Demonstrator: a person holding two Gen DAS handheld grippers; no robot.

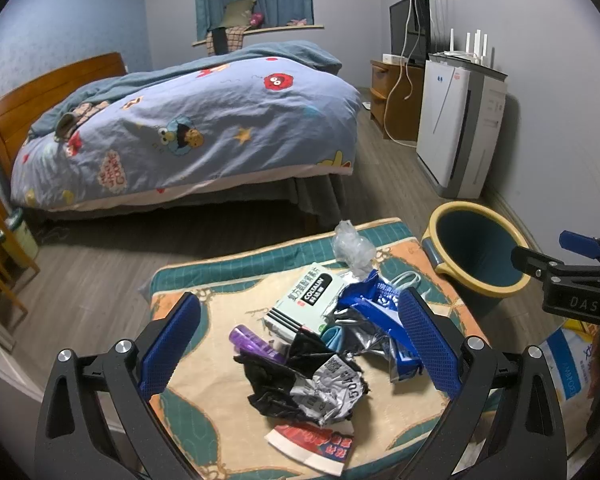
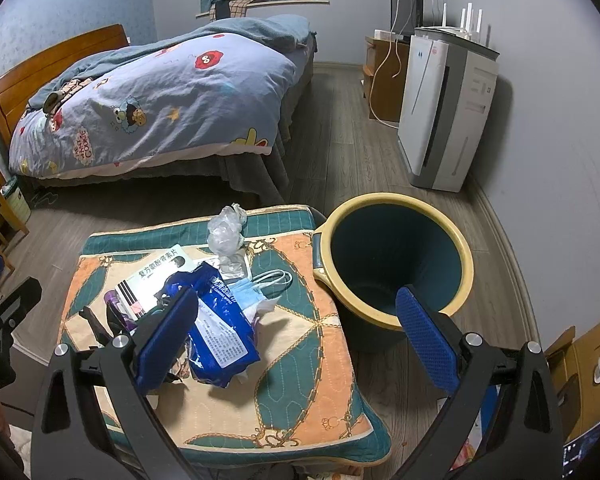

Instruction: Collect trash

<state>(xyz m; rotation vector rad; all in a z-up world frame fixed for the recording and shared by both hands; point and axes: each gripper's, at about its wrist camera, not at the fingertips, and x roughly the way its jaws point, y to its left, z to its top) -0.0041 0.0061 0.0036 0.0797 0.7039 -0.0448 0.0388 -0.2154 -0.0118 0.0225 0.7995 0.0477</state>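
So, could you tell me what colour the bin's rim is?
Yellow, around a dark teal bin; clearest in the right wrist view.

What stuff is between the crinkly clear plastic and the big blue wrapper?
In the right wrist view, a silver blister pack lies between the clear plastic and blue wrapper.

One bucket (image 2: 396,264) stands on the floor beside one quilted cushion (image 2: 300,380). On the cushion lie one medicine box (image 1: 304,300), one blue wrapper (image 2: 220,332), one clear plastic bag (image 2: 226,232), one face mask (image 2: 252,296), one purple tube (image 1: 252,344), one crumpled black-and-silver wrapper (image 1: 312,388) and one red-and-white packet (image 1: 316,448). The room holds one bed (image 1: 204,128), one screen (image 1: 408,28) and one white air purifier (image 2: 440,112). Two hand-held grippers show: left (image 1: 296,348) and right (image 2: 296,332).
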